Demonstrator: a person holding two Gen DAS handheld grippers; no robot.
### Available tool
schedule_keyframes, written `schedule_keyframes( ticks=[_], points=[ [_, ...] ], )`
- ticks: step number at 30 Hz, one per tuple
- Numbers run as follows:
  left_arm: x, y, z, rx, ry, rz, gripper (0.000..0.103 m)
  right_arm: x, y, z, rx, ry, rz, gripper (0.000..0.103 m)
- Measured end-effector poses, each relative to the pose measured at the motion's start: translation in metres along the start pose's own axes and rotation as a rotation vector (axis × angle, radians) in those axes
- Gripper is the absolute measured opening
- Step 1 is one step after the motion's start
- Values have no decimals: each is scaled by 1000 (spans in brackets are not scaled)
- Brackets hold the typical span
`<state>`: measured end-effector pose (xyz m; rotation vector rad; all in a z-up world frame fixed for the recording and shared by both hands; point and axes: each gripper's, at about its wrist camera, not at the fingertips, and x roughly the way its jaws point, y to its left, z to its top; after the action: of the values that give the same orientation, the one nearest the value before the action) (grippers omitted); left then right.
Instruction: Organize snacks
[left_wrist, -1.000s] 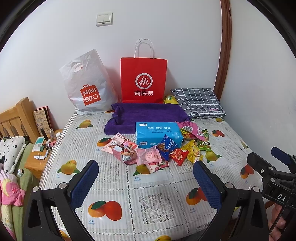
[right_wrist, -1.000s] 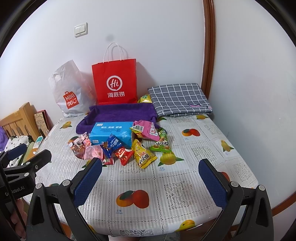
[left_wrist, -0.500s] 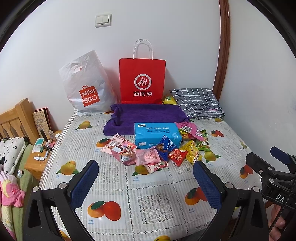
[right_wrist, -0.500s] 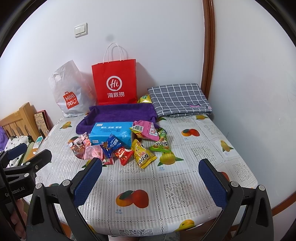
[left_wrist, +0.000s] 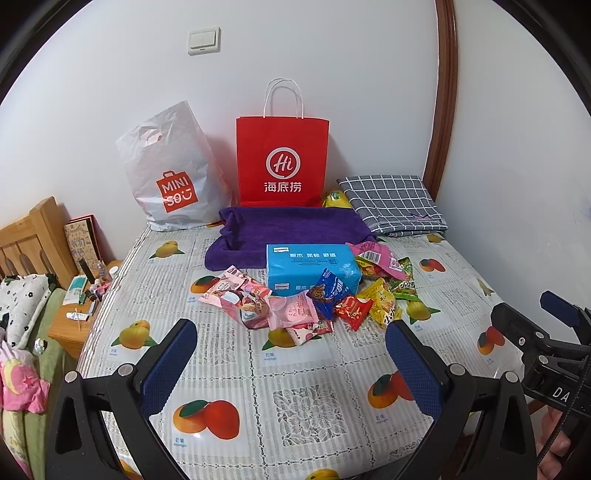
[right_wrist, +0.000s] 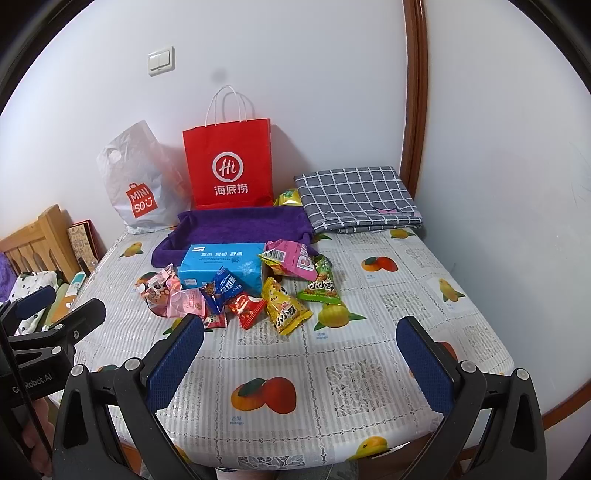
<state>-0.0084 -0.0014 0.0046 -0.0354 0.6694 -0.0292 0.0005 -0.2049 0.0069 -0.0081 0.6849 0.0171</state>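
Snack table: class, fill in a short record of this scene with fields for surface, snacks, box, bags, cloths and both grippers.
surface: table with a fruit-print cover
snacks: loose packets heaped around the box, mid-table
box: blue tissue pack, lying flat in front of the purple towel
bags: red paper bag upright at the wall; white plastic bag left of it
cloths: purple towel; grey checked cloth, folded
left gripper: open, empty, above the table
right gripper: open, empty

"MINISO" on white plastic bag (left_wrist: 168, 173), "Hi 海底捞" on red paper bag (left_wrist: 282, 158), "芒果/mango" on tablecloth (right_wrist: 236, 419)
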Motion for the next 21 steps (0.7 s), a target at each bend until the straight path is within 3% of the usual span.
schedule_keyframes(
  ticks=[21],
  points=[
    [3, -16, 2, -4, 4, -4, 103, 3, 1, -3, -2, -1, 6, 103]
  ],
)
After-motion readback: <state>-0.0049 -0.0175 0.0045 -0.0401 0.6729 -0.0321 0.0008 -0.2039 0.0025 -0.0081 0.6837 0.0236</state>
